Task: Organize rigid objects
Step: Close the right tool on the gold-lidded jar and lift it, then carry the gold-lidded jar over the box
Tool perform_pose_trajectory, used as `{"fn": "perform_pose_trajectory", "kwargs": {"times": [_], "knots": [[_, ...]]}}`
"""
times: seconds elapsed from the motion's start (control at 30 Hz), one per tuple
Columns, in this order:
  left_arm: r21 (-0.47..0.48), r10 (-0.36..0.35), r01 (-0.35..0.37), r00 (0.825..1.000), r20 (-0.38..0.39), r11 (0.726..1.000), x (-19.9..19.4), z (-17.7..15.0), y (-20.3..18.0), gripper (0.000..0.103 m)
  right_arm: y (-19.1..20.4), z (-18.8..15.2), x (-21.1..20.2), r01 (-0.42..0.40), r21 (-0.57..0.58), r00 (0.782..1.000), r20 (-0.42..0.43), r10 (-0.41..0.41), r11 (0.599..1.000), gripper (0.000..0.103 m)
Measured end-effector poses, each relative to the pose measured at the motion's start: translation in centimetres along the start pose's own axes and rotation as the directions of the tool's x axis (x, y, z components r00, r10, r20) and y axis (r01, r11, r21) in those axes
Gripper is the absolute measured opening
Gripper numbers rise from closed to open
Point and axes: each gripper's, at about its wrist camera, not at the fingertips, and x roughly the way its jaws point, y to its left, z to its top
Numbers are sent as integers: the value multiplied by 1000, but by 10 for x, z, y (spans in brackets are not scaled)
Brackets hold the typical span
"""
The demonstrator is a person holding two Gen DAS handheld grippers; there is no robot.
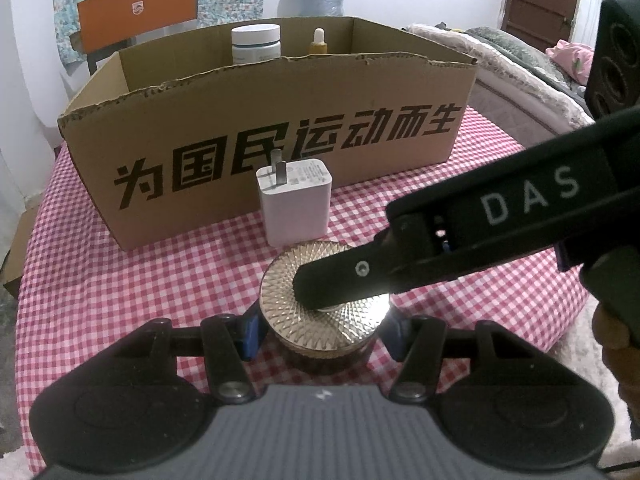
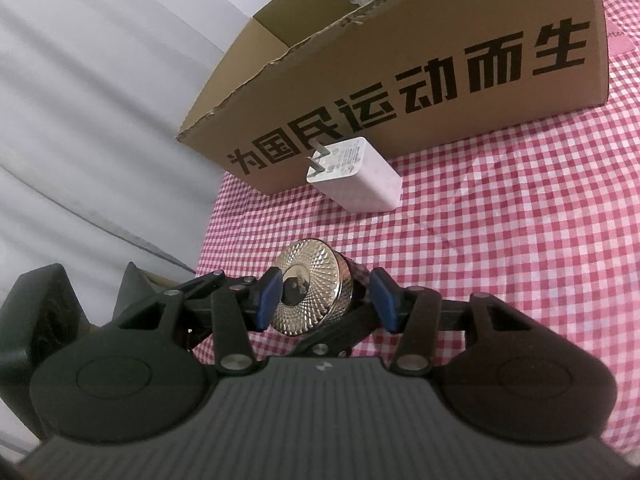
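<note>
A round jar with a gold faceted lid (image 1: 288, 280) sits between the blue pads of my left gripper (image 1: 322, 332), which press its two sides. My right gripper (image 2: 326, 300) comes in from the right and is rolled on its side. Its upper finger (image 1: 336, 280) lies across the middle of the lid (image 2: 316, 280). Its other pad (image 2: 384, 300) stands clear of the jar's body, so the jaws are apart around the jar. A white plug charger (image 1: 294, 204) stands prongs up just behind the jar, in front of the box.
An open cardboard box (image 1: 280, 136) with black characters stands at the back of the red checked tablecloth (image 1: 120, 264). It holds a white-capped jar (image 1: 256, 42) and a dropper bottle (image 1: 319, 42). The table edge runs on the left, with a bed (image 1: 520, 64) on the right.
</note>
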Motion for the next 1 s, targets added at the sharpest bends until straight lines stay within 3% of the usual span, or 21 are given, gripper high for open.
{"fn": "perform_pose_trajectory", "kwargs": {"times": [1.0], "knots": [[-11, 21, -21, 1000, 6, 1000, -7, 0, -5, 57, 6, -2, -3, 12, -51, 1000, 16, -11, 999, 47]]}}
